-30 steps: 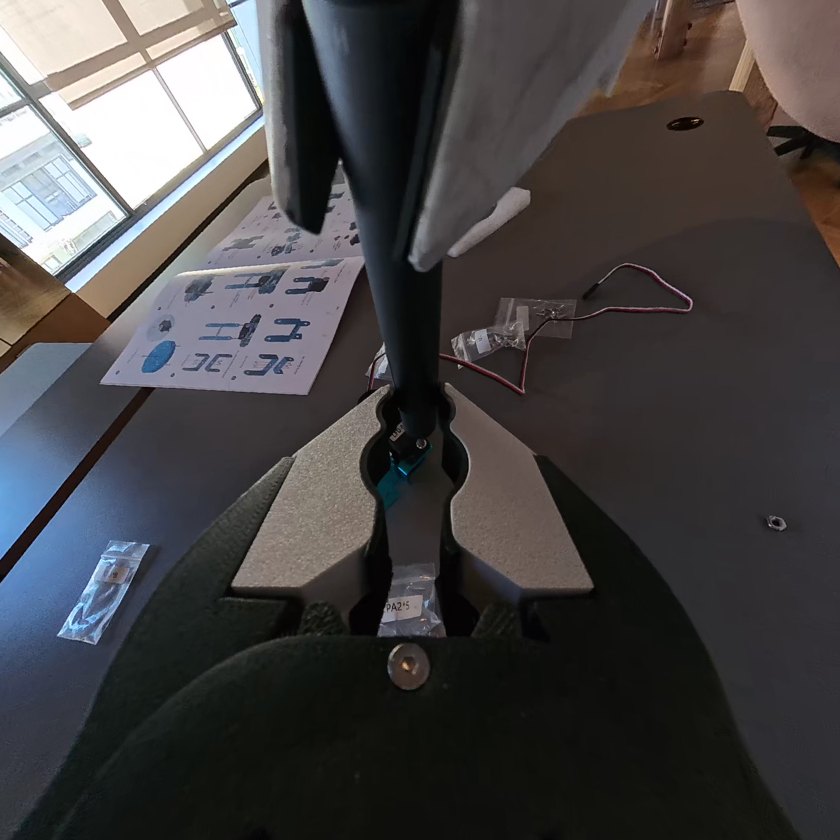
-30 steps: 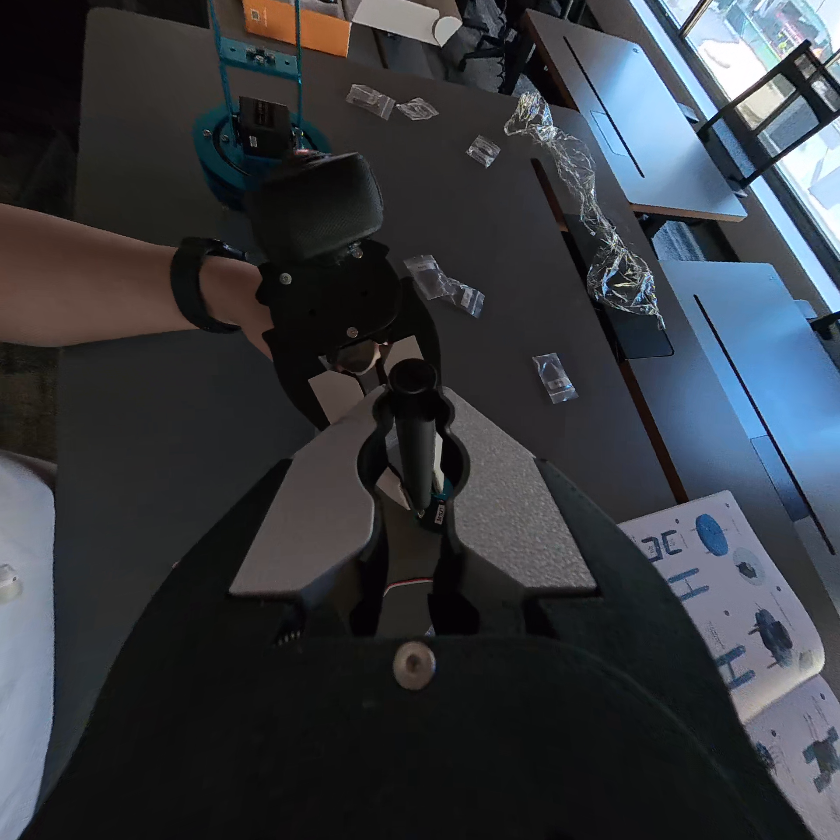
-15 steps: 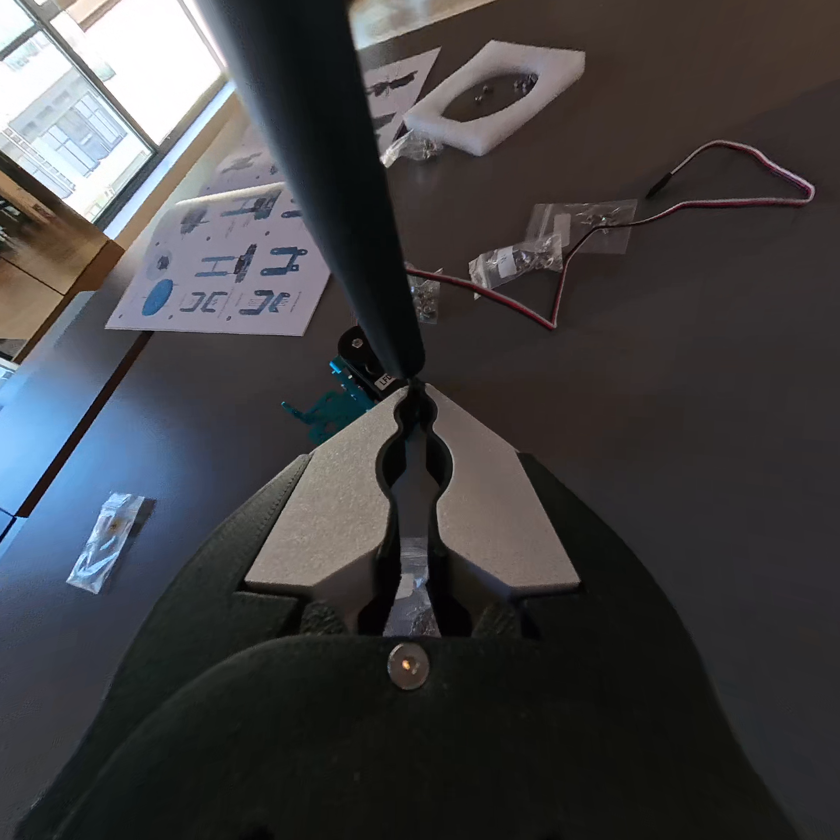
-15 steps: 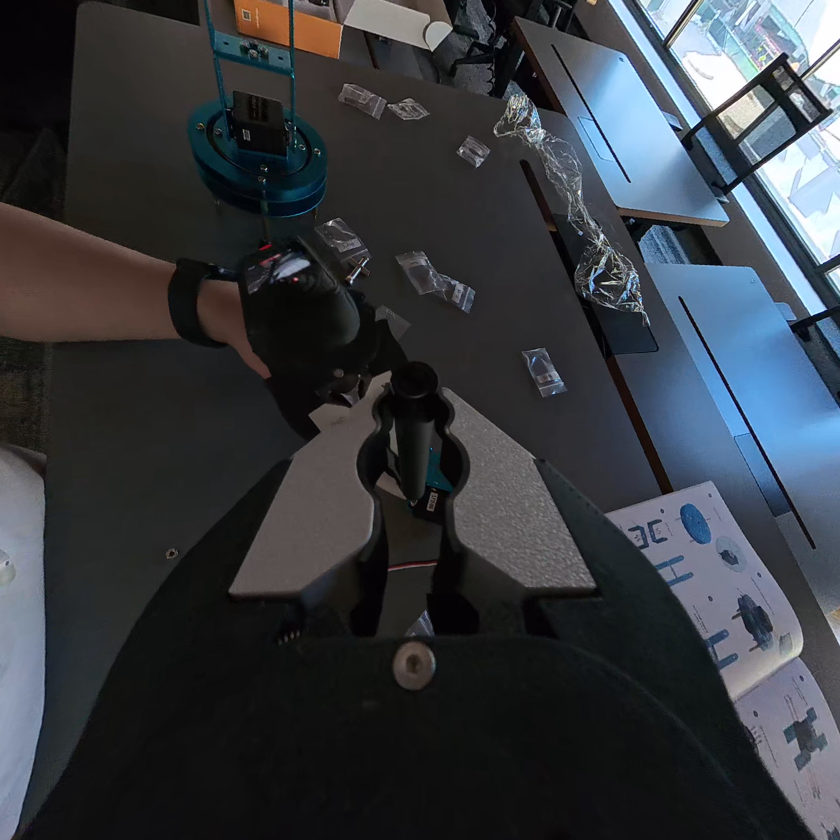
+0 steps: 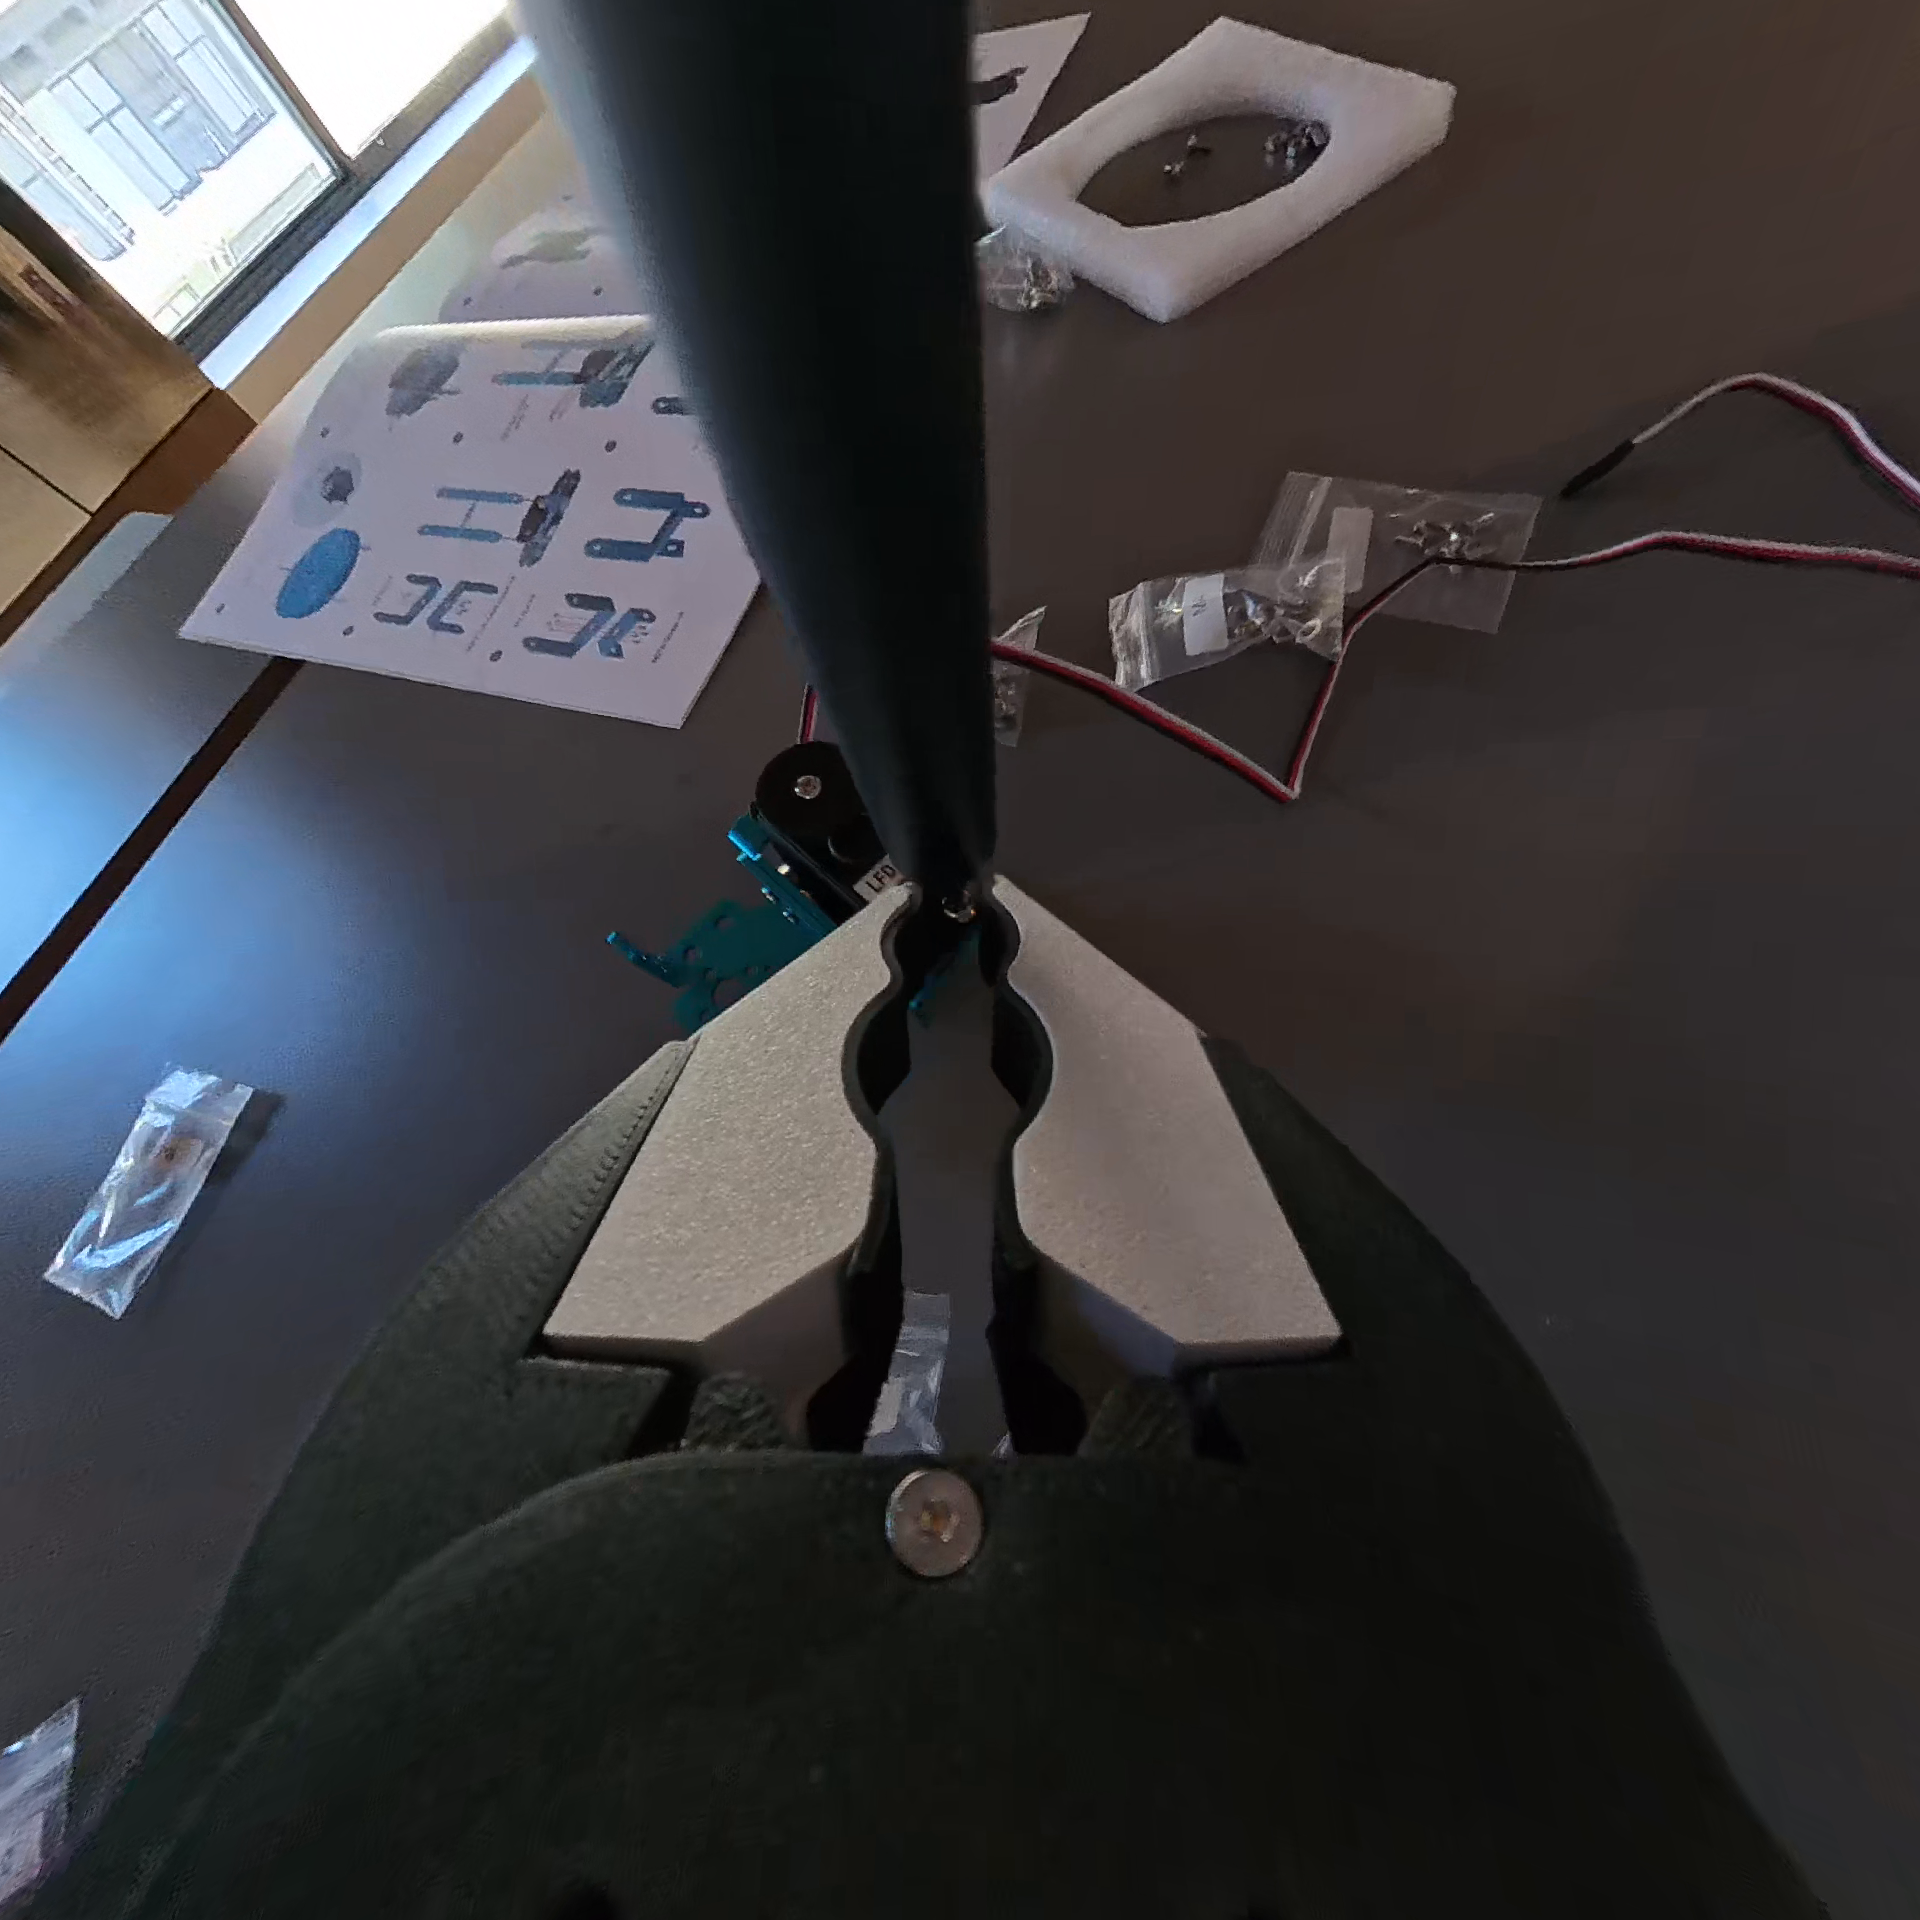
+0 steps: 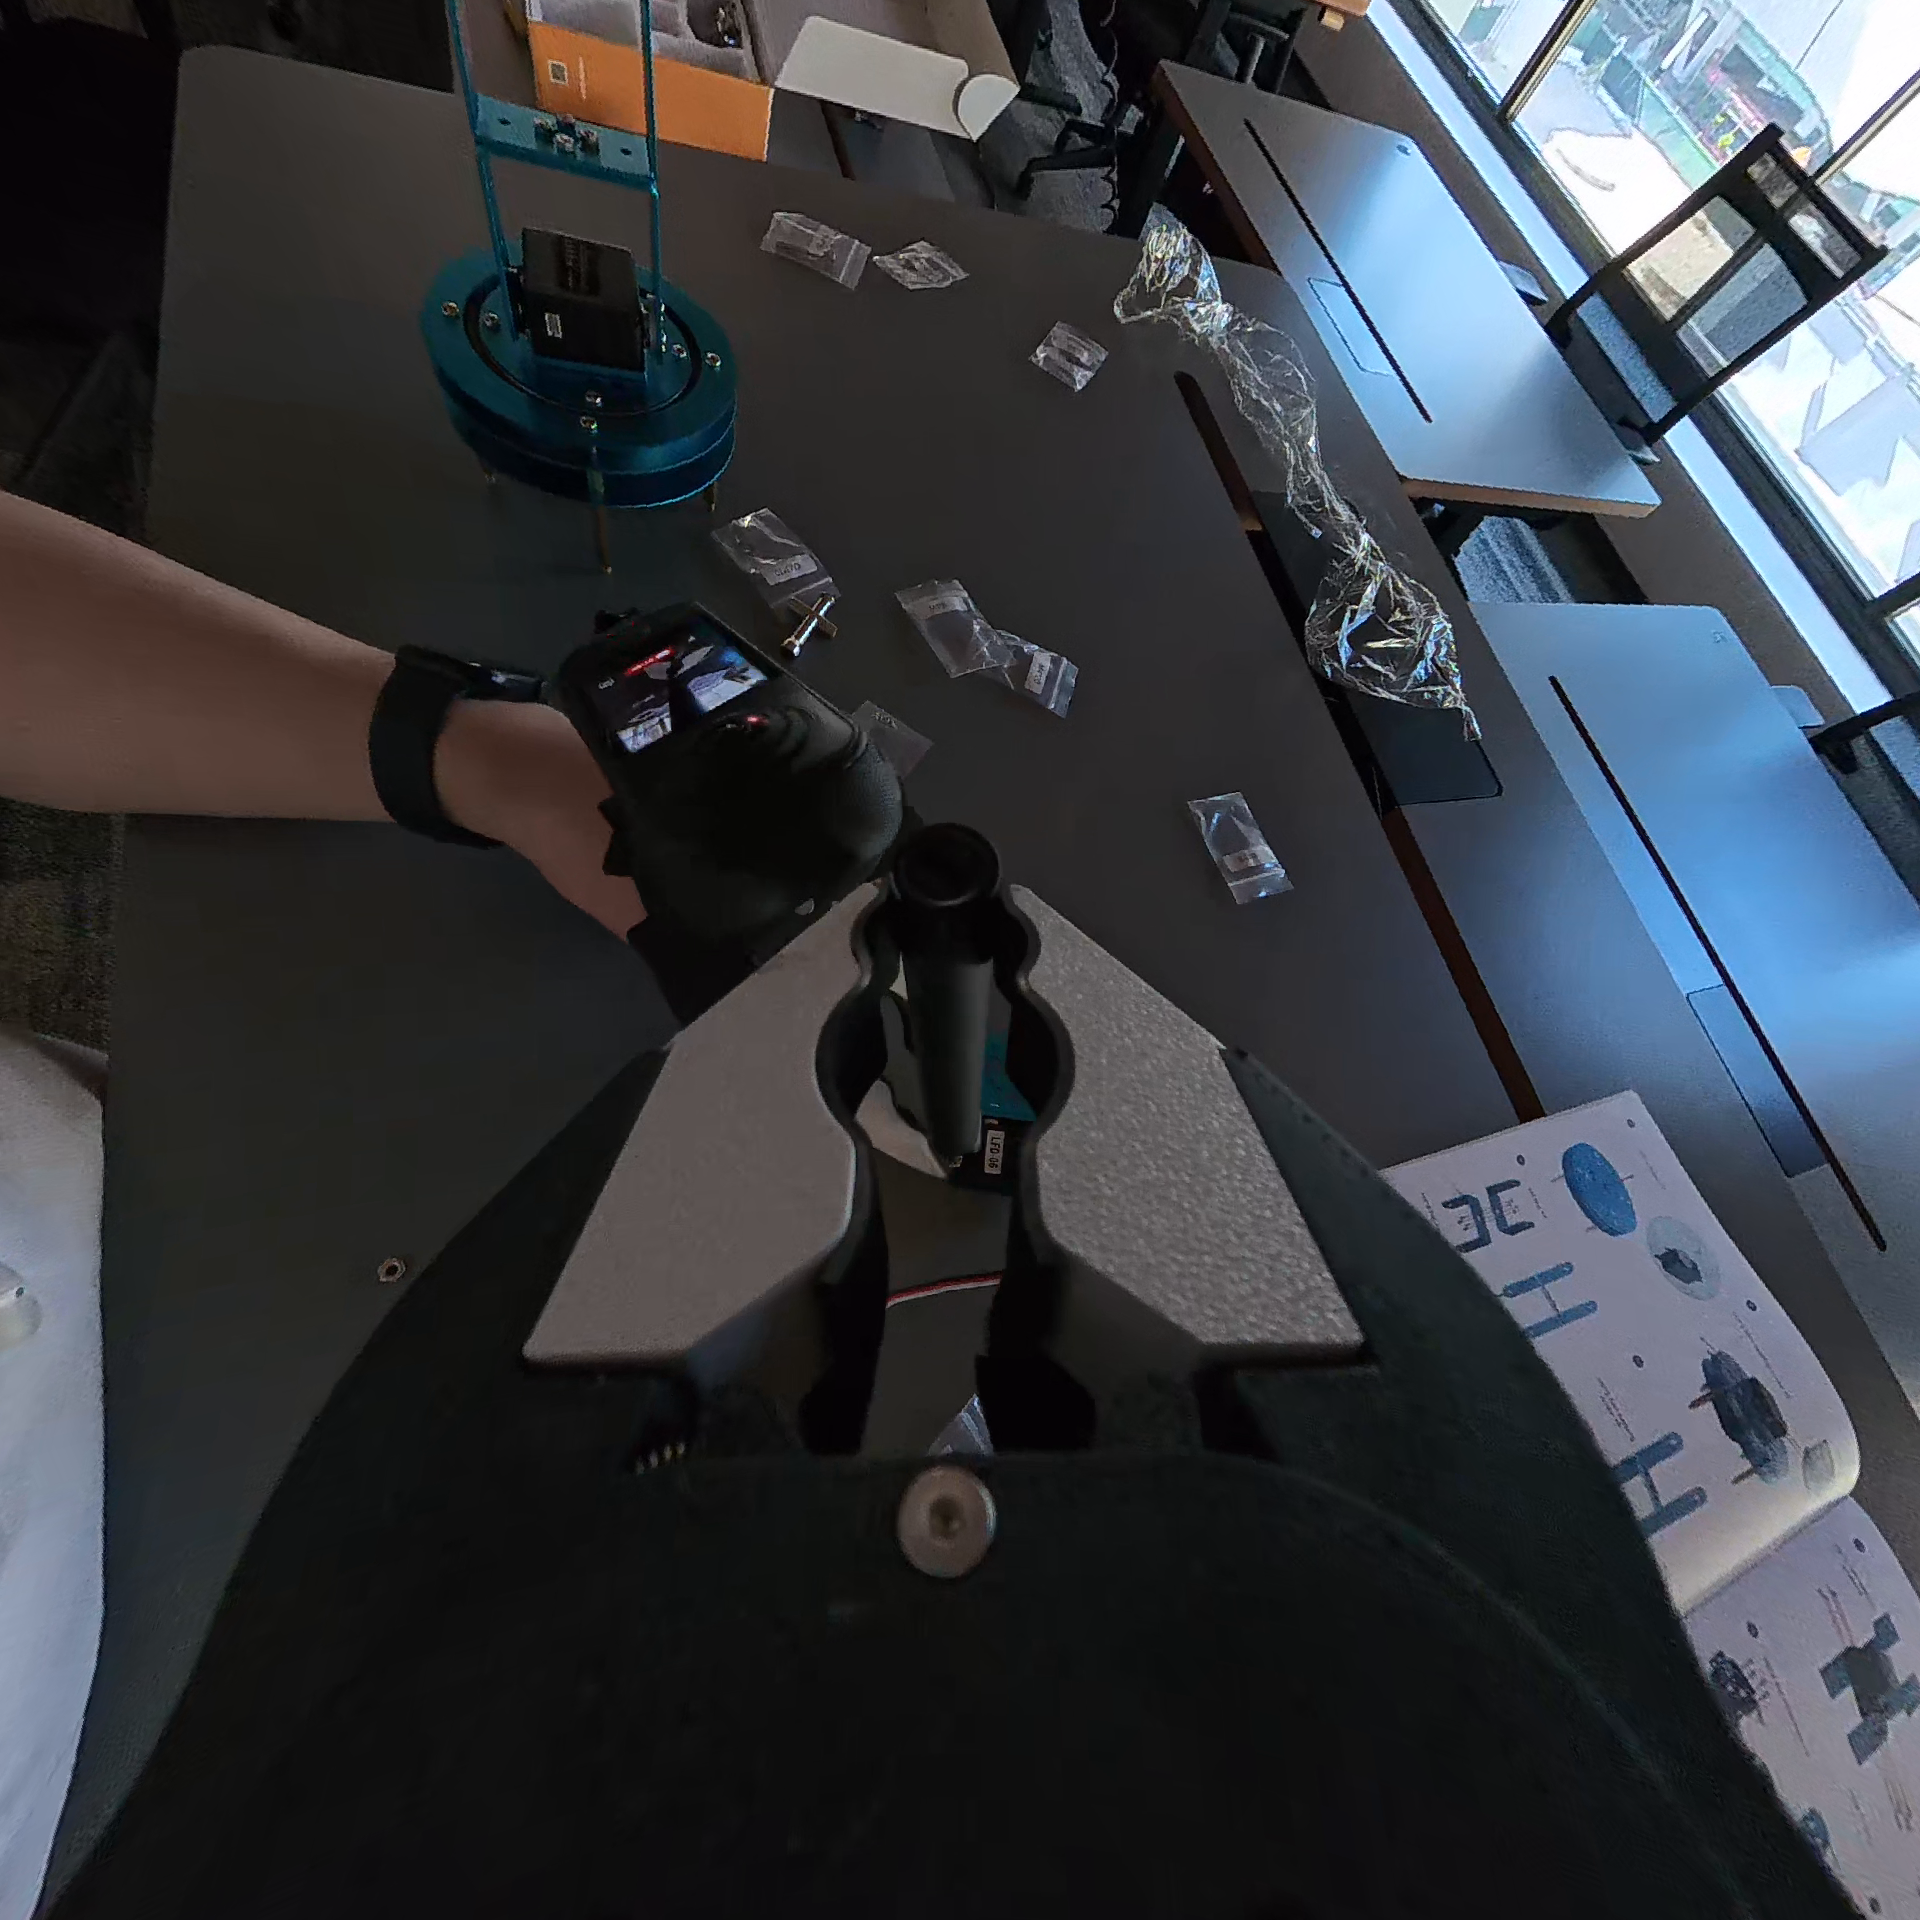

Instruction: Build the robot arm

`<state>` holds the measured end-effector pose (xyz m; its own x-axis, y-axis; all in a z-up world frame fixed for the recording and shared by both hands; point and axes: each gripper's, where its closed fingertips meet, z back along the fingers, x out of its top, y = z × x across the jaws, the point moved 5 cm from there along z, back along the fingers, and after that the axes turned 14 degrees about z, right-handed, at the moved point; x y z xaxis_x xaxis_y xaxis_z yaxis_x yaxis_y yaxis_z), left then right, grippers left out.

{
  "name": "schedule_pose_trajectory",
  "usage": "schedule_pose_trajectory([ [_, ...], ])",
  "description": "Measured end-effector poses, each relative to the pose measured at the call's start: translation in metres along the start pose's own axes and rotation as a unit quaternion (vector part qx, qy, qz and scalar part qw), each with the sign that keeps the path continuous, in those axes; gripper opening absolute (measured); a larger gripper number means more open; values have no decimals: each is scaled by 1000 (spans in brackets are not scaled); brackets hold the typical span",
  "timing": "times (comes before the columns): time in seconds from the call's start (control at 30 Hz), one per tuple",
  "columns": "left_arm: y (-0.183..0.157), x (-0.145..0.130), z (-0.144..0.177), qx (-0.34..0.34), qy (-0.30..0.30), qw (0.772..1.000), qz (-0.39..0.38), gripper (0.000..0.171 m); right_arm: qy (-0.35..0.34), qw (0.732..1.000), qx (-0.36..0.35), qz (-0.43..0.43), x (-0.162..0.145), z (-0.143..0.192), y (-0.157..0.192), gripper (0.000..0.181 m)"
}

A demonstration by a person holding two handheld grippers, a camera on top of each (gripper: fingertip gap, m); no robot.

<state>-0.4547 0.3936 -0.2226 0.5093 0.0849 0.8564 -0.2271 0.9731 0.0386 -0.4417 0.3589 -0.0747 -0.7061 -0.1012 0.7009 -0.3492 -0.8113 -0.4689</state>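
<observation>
My left gripper (image 5: pixel 951 909) is shut on a blue metal bracket (image 5: pixel 717 956) that carries a black servo (image 5: pixel 821 821), low over the dark table. A black screwdriver (image 5: pixel 831 416) comes down from above, its tip on a small screw right at my left fingertips. My right gripper (image 6: pixel 945 894) is shut on that screwdriver (image 6: pixel 940 1018) and holds it upright, tip on the servo (image 6: pixel 992 1153). In the right wrist view the left gripper (image 6: pixel 748 790), held by a person's hand, is just left of it.
An open instruction booklet (image 5: pixel 488 540) lies at the left. A white foam frame (image 5: pixel 1226 156), bags of screws (image 5: pixel 1226 613) and a red-white-black servo lead (image 5: pixel 1558 566) lie behind. A blue round base with a servo (image 6: pixel 582 405), crumpled wrap (image 6: pixel 1340 561) and more bags (image 6: pixel 987 644) lie farther off. One gripper's finger ends stand about 15 cm off the other's.
My left gripper has tipped over and sunk toward the table with the bracket, so its rear screen now faces the right camera. The screwdriver stays with its tip on the part.
</observation>
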Motion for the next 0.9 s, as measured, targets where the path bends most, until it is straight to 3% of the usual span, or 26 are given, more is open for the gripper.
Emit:
schedule_pose_trajectory([
  [0.33, 1, 2, -7, 35, 4, 999, -11, 4, -9, 1000, -11, -6, 0, 5, -4, 18],
  [0.6, 4, 2, -6, 28, -8, 1000, 8, 5, -24, 999, -39, -25, 6, 37, -15, 17],
  [0.77, 2, 9, 0, -1, -47, 998, 28, 18, -4, 995, -14, -103, -19, 63, -11, 17],
  [0.9, 10, 9, 22, -18, -73, 995, 62, 19, -10, 974, 73, -216, -47, 63, 7, 17],
])
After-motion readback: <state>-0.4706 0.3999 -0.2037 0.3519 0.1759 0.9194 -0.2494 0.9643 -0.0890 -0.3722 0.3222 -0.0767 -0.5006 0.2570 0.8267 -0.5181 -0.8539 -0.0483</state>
